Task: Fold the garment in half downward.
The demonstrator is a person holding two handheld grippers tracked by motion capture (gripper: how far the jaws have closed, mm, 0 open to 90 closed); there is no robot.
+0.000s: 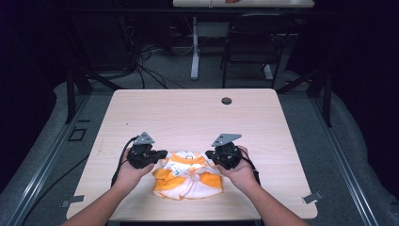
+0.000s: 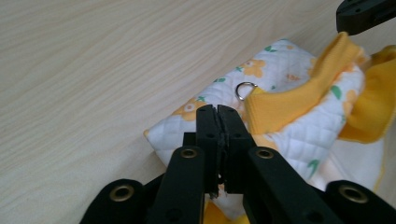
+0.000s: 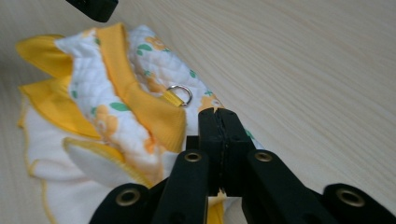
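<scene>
A small quilted garment (image 1: pixel 188 181), white with orange flowers and yellow trim, lies near the table's front edge. A metal ring (image 2: pixel 246 89) is sewn to its yellow band, and the same ring (image 3: pixel 181 94) lies just ahead of the right jaws. My left gripper (image 1: pixel 162 154) is at the garment's far left corner. In the left gripper view its jaws (image 2: pixel 218 111) are pressed together over the garment (image 2: pixel 280 74), with a scrap of cloth between them. My right gripper (image 1: pixel 208 154) holds the far right corner likewise, shut (image 3: pixel 218 114) on the garment's (image 3: pixel 116 121) edge.
The light wooden table (image 1: pixel 197 113) has a round cable hole (image 1: pixel 226 100) near its far edge. Behind it stand a dark chair (image 1: pixel 254 42) and a white table leg (image 1: pixel 195 52), with cables on the floor.
</scene>
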